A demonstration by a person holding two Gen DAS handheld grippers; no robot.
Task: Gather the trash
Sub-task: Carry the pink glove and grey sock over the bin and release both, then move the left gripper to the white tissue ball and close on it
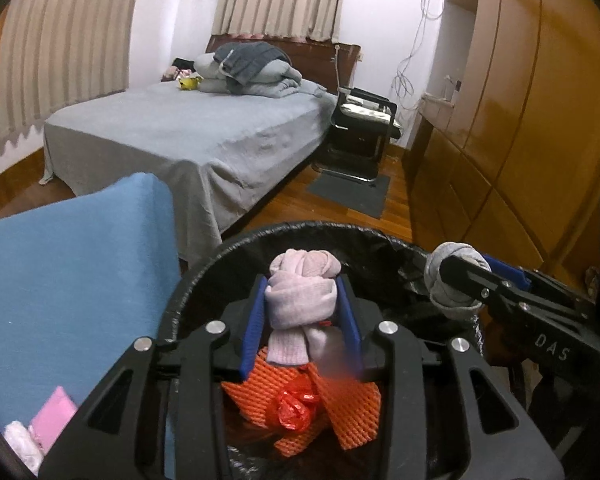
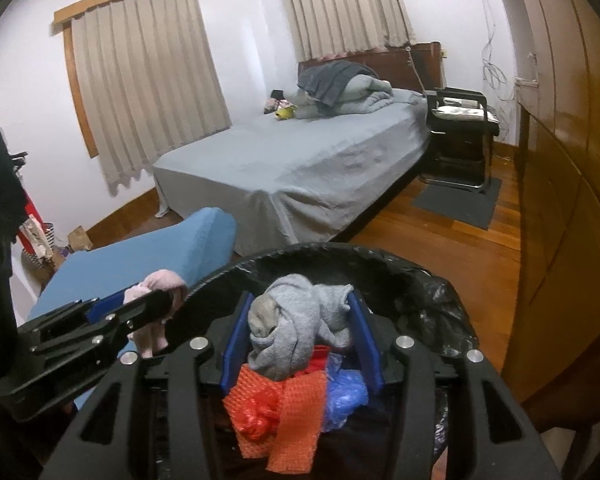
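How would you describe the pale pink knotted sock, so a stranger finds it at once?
Find the round bin with the black plastic liner near the bed's foot. Above it, the left gripper holds the pale pink knotted sock; the other gripper's sock is grey.

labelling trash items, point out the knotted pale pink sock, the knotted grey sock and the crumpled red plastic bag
knotted pale pink sock [image 1: 302, 294]: left wrist view, its knot.
knotted grey sock [image 2: 296, 322]: right wrist view, its bunched middle.
crumpled red plastic bag [image 1: 294, 406]: left wrist view, its centre.
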